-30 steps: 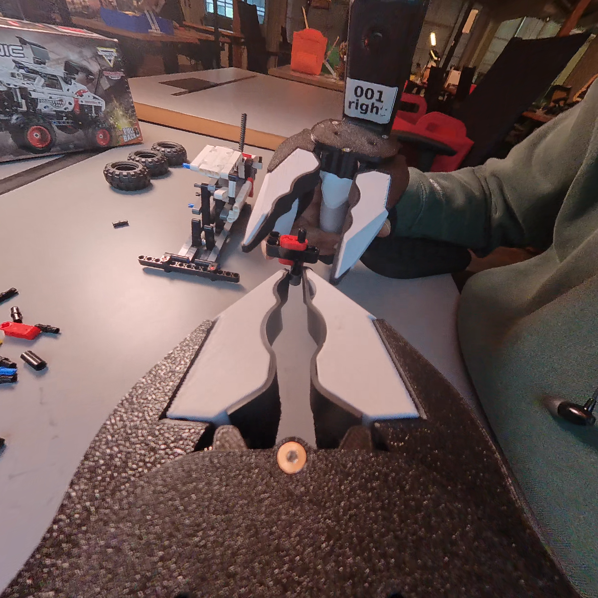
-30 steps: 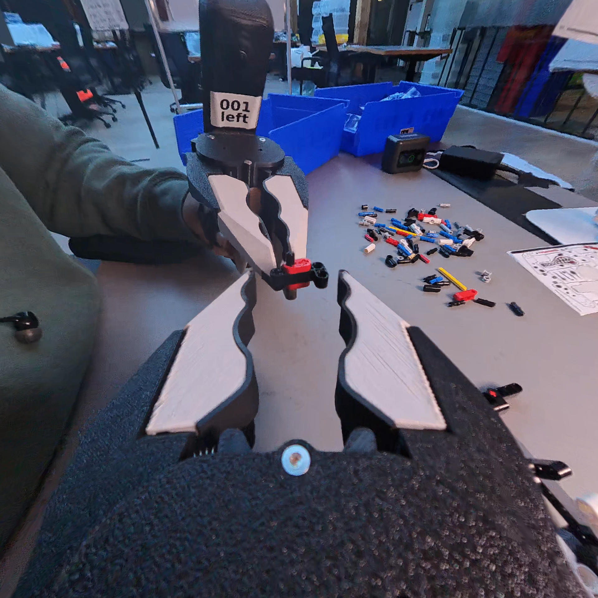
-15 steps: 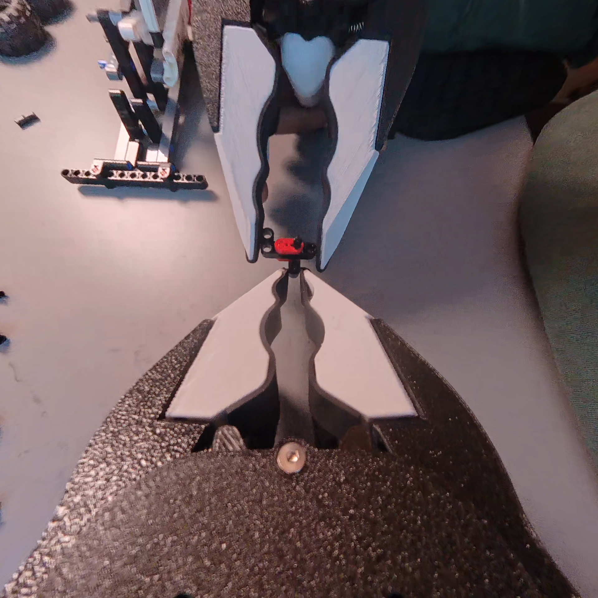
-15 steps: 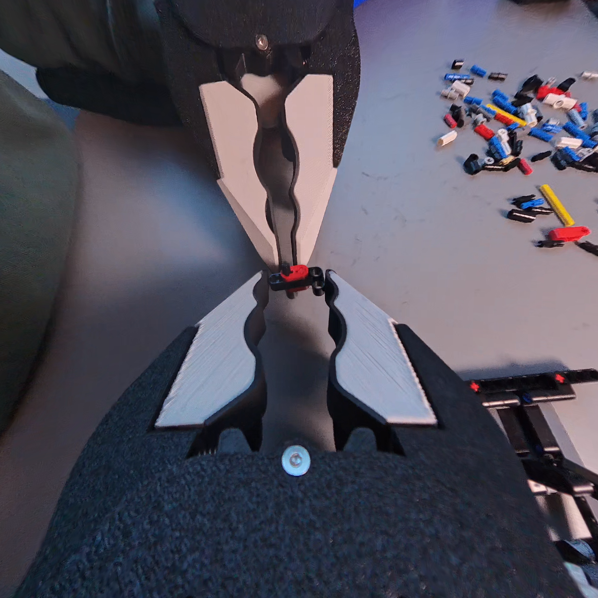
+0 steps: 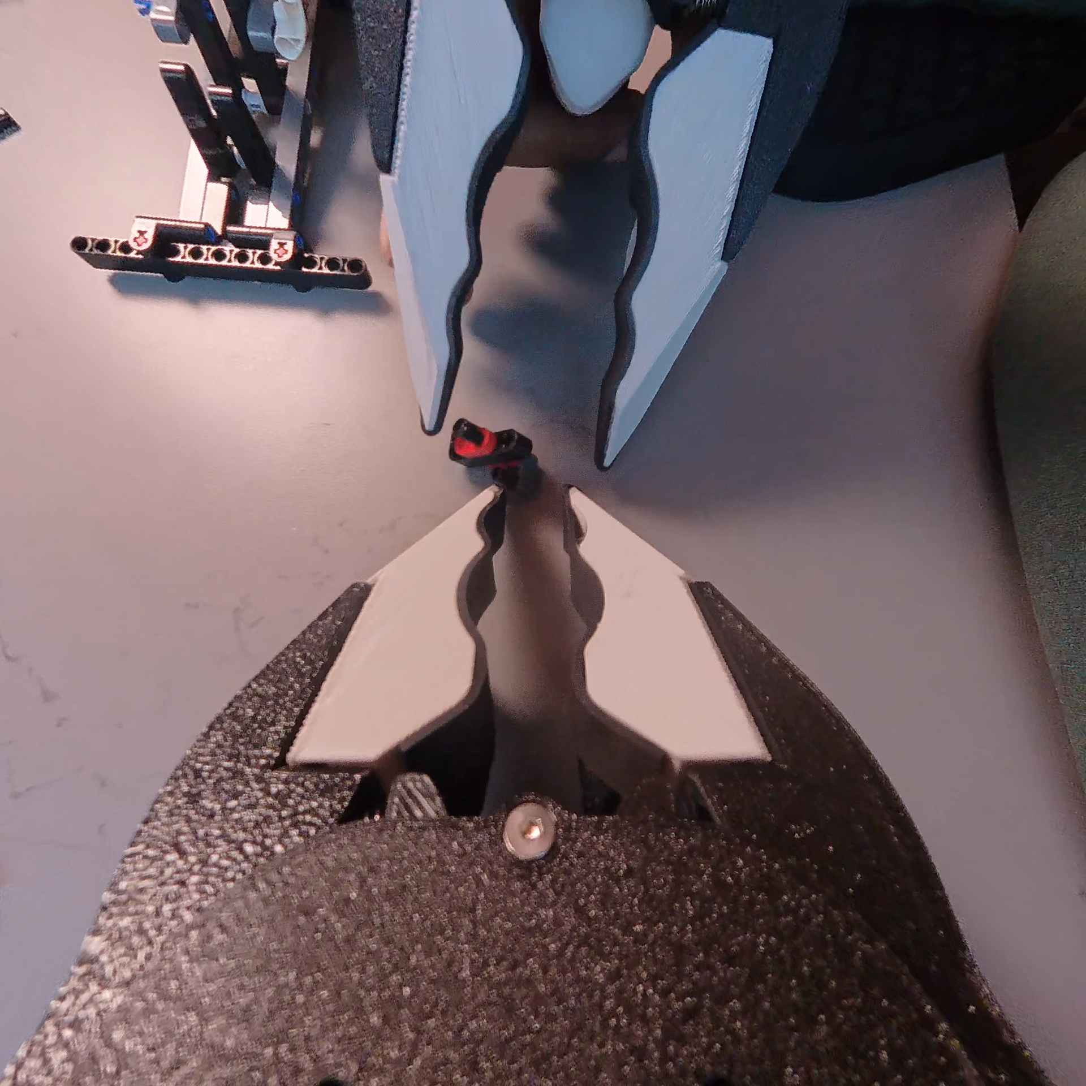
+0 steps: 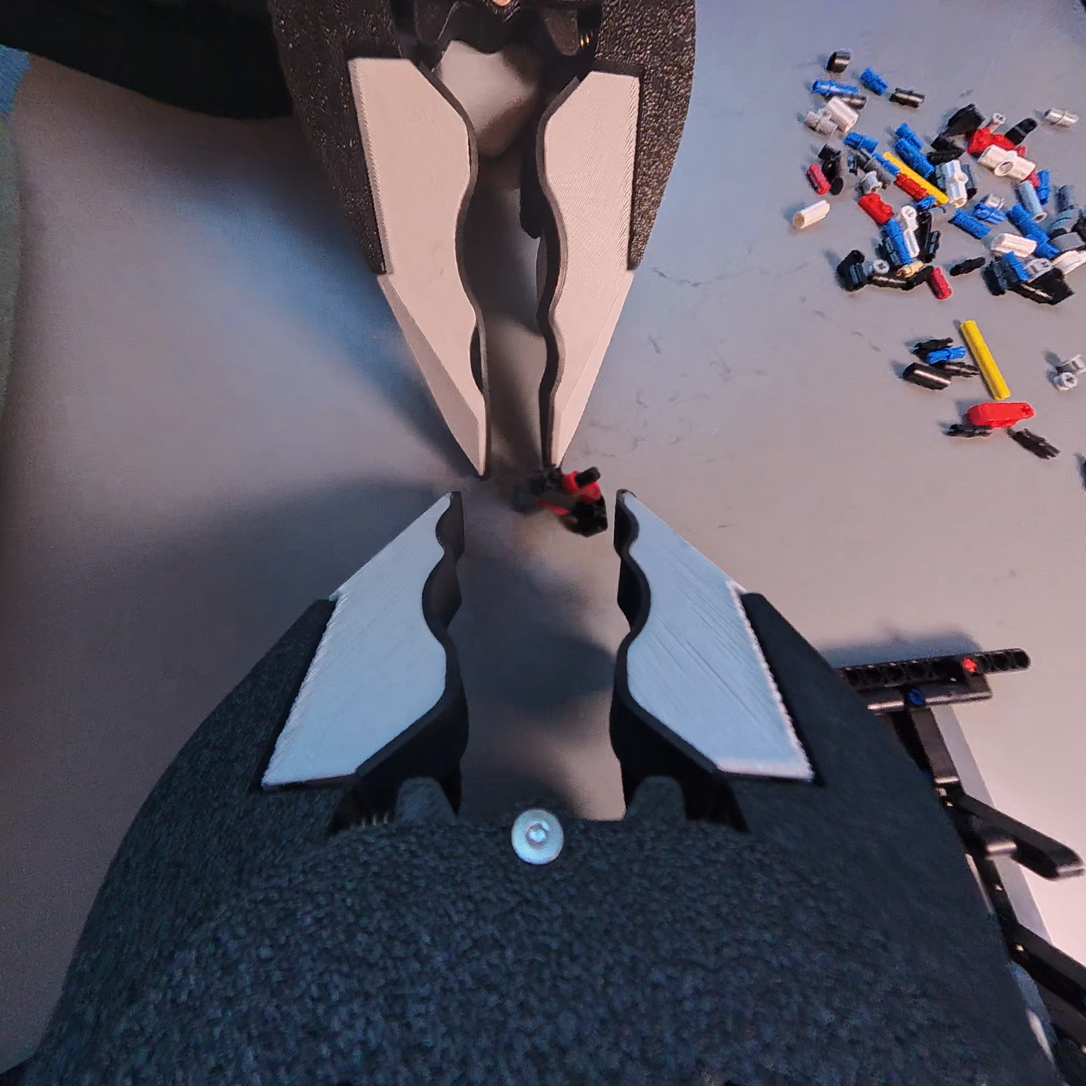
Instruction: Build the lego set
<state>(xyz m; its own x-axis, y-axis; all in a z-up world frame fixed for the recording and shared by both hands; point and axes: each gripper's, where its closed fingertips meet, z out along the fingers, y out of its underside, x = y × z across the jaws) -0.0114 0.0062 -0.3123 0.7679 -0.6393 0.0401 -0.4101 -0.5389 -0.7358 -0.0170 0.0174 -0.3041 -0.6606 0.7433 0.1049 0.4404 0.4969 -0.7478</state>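
The right gripper [image 6: 538, 499] is pointing down at the table [image 6: 176, 352], fingers spread apart. A red-and-black piece [image 6: 564, 498] is sitting between its tips and the left gripper [image 6: 517, 467]. Loose pieces [image 6: 952, 194] are lying far right.

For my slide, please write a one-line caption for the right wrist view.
Open right hand-held gripper faces the left hand-held gripper across a small red-and-black piece, loose parts on the grey table.

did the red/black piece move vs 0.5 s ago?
Yes. The red-and-black piece has swung round; it sat crosswise between the right gripper tips, and now angles toward the chassis beam side, at the left gripper tips.
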